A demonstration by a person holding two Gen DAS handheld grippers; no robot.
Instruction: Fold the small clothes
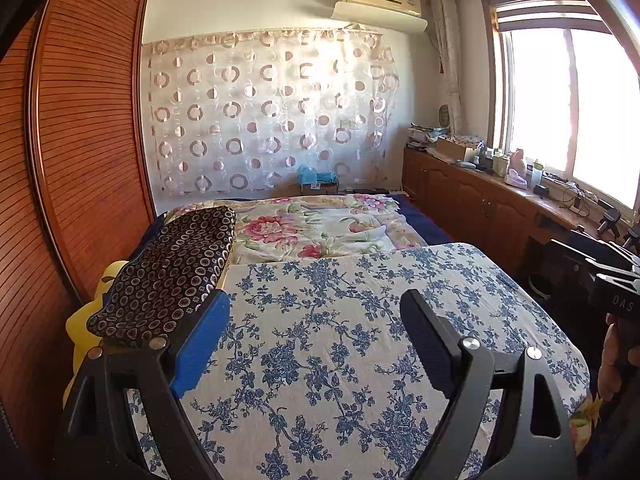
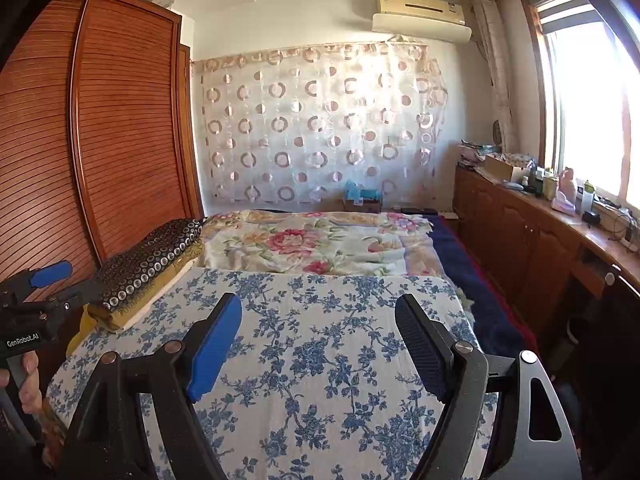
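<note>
You're in a home bedroom: bed (image 2: 320, 248) with a floral quilt, louvred wooden wardrobe (image 2: 120, 128) on the left. Wall air conditioner (image 2: 420, 8) above a circle-print curtain (image 2: 320, 128), and a cluttered wooden cabinet run (image 2: 520, 232) under the sunlit window (image 2: 592, 112).

Two hand-held grippers: left hand-held gripper (image 1: 316, 332), right hand-held gripper (image 2: 320, 336); one folded clothes stack (image 2: 148, 272); one blue-floral board (image 2: 320, 360).
</note>
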